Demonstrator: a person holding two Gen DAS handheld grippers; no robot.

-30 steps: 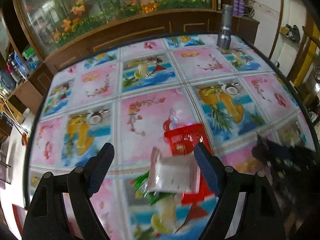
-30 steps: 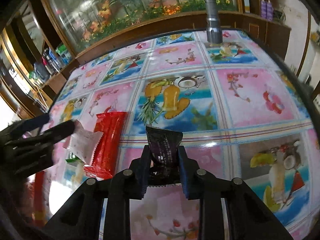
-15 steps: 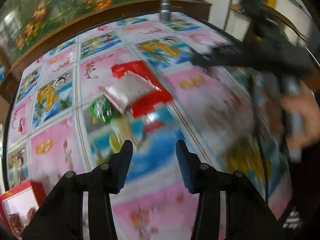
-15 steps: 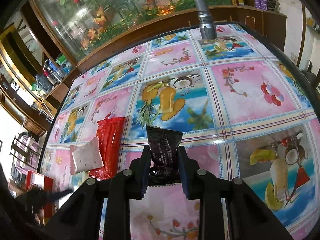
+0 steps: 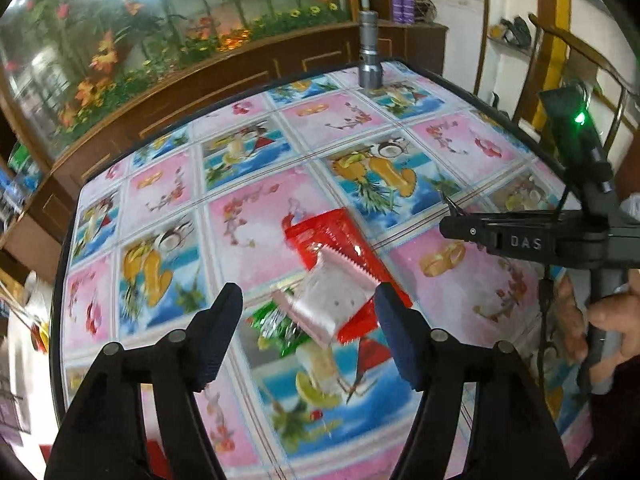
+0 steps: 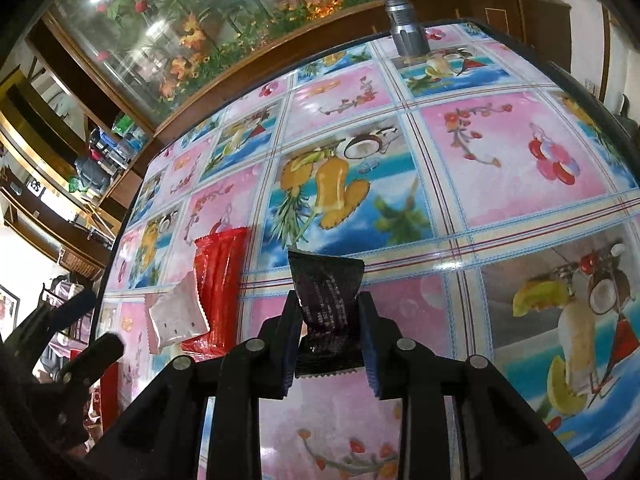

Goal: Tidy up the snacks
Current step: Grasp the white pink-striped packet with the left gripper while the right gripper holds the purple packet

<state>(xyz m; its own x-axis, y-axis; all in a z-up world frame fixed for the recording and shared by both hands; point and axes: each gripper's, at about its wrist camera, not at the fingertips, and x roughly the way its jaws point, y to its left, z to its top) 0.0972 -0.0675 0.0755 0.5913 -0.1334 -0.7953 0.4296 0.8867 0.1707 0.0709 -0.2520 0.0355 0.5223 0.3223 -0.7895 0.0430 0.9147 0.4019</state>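
3 packets overlap mid-counter [image 5: 460,128]: white packet [image 5: 324,304] atop red packet [image 5: 340,240] and green packet [image 5: 276,324]; flashlight [image 5: 370,64] upright at the far edge, well behind them.

bright indoor light, glare spots on the glass cabinet [image 5: 168,32], fisheye-bent edges, slight motion blur.

A round table [image 5: 280,128] with a fruit-and-flower cloth stands before a wooden cabinet [image 5: 224,80] topped by a glass flower display [image 5: 160,20].

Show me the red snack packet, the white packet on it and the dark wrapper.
red snack packet [image 5: 320,226], left wrist view, upper panel.
white packet [image 5: 324,304], left wrist view, centre.
dark wrapper [image 6: 326,284], right wrist view, printed face.
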